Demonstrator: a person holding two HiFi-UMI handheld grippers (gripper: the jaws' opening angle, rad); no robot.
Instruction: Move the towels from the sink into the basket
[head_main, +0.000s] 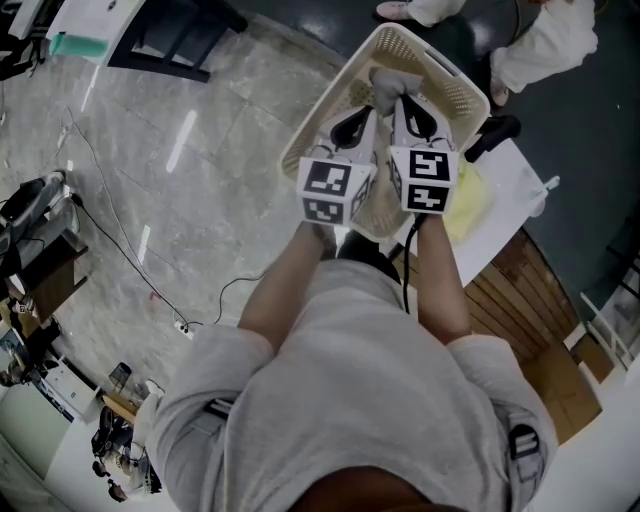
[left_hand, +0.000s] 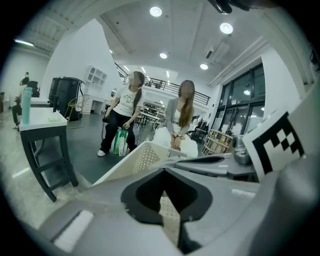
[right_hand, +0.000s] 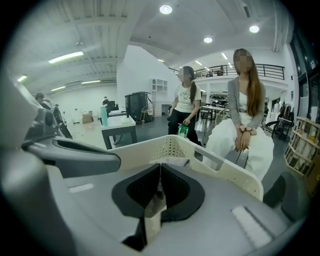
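Observation:
A grey towel (head_main: 385, 80) hangs over the cream perforated basket (head_main: 440, 70), pinched between both grippers side by side. My left gripper (head_main: 372, 100) and right gripper (head_main: 402, 100) point forward and down into the basket. In the right gripper view the jaws (right_hand: 160, 164) meet on a pale textured edge of towel (right_hand: 176, 161), with the basket rim (right_hand: 225, 170) just beyond. The left gripper (left_hand: 166, 169) has its jaws together at the tips above the basket wall (left_hand: 145, 157). To the right, the white sink (head_main: 515, 170) holds a yellow cloth (head_main: 470, 200).
Past the basket one person stands (right_hand: 186, 100) and another sits (right_hand: 242, 115). A small table (right_hand: 117, 127) with a green bottle stands to the left. Cables (head_main: 130, 250) run across the marble floor, and a black faucet (head_main: 495, 133) rises at the sink.

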